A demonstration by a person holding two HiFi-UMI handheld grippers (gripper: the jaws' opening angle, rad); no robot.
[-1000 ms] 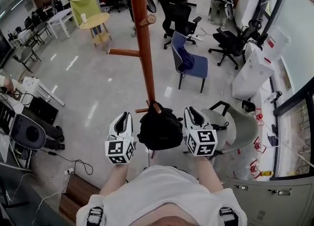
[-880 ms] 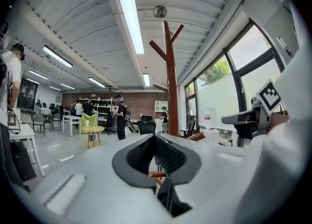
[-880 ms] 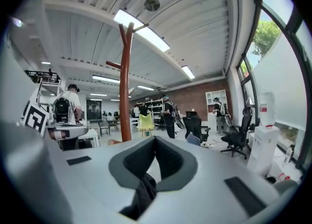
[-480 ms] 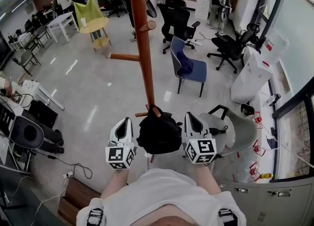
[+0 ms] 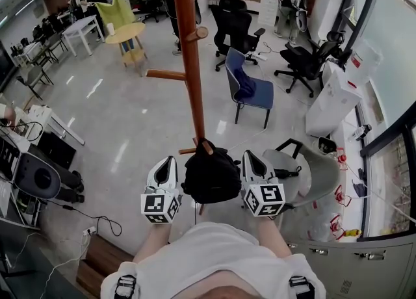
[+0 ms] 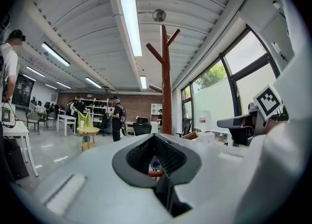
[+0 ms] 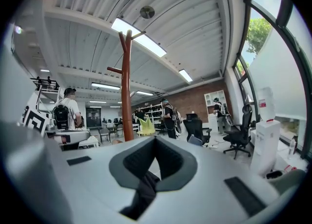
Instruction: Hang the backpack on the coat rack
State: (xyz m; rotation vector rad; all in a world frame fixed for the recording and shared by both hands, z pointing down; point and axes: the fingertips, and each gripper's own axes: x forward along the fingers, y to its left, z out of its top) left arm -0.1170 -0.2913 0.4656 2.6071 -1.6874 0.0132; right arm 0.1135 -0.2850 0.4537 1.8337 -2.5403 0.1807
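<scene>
Head view, place: the black backpack (image 5: pixel 211 177) was held between the left hand-held gripper (image 5: pixel 167 161) and the right hand-held gripper (image 5: pixel 251 156), with the coat rack (image 5: pixel 188 64) pole just beyond their tips.
Head view, orientation: its top was turned toward the pole. The long axis was judged to hang downward, below both hand-held grippers.
Left gripper view, grip: the jaws were closed on a dark strap (image 6: pixel 165 196), and the rack was seen ahead.
Right gripper view, grip: the jaws were likewise pinched on a dark strap (image 7: pixel 144 191).
Handling: the backpack was judged soft and saggy, not fragile. It would best be taken by the straps or the top loop.
</scene>
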